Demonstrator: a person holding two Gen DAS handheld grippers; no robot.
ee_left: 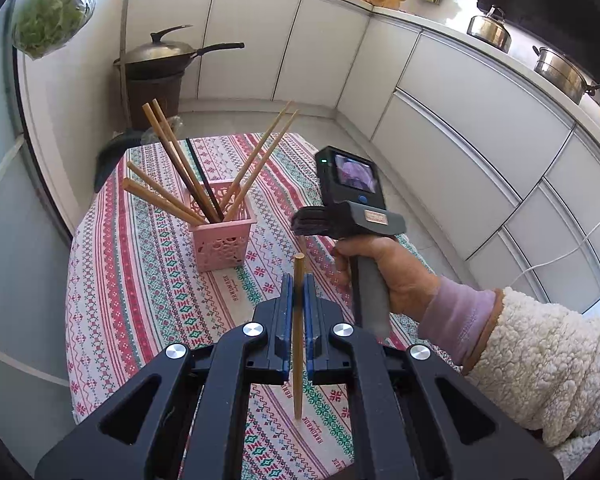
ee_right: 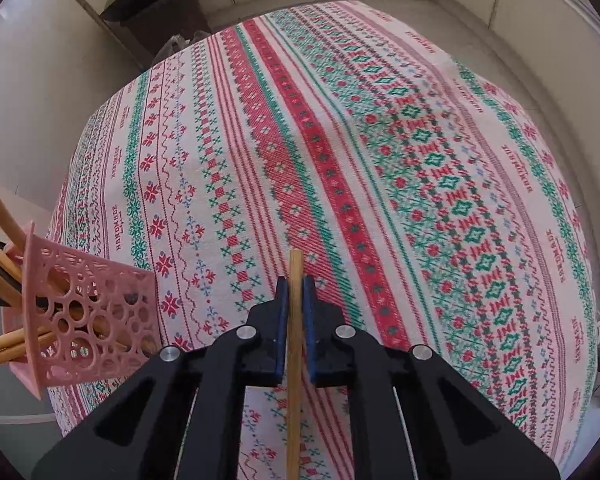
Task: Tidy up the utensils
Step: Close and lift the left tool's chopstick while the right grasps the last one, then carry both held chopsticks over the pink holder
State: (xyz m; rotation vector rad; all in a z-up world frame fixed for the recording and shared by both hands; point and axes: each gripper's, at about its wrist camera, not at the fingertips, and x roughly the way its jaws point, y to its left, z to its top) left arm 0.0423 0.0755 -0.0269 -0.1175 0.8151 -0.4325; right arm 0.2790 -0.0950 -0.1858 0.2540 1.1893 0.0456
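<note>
The left gripper (ee_left: 299, 292) clamped one wooden chopstick (ee_left: 298, 336); the right gripper (ee_right: 296, 296) clamped another chopstick (ee_right: 294, 360) (pink basket (ee_right: 84, 320) at frame's lower left).

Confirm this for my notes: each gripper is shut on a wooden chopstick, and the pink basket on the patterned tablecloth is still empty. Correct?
Not quite. The pink basket is not empty: the left wrist view shows several wooden chopsticks and a dark one standing in it. The rest holds: the left gripper and right gripper are each shut on a wooden chopstick, above the patterned tablecloth.
</note>
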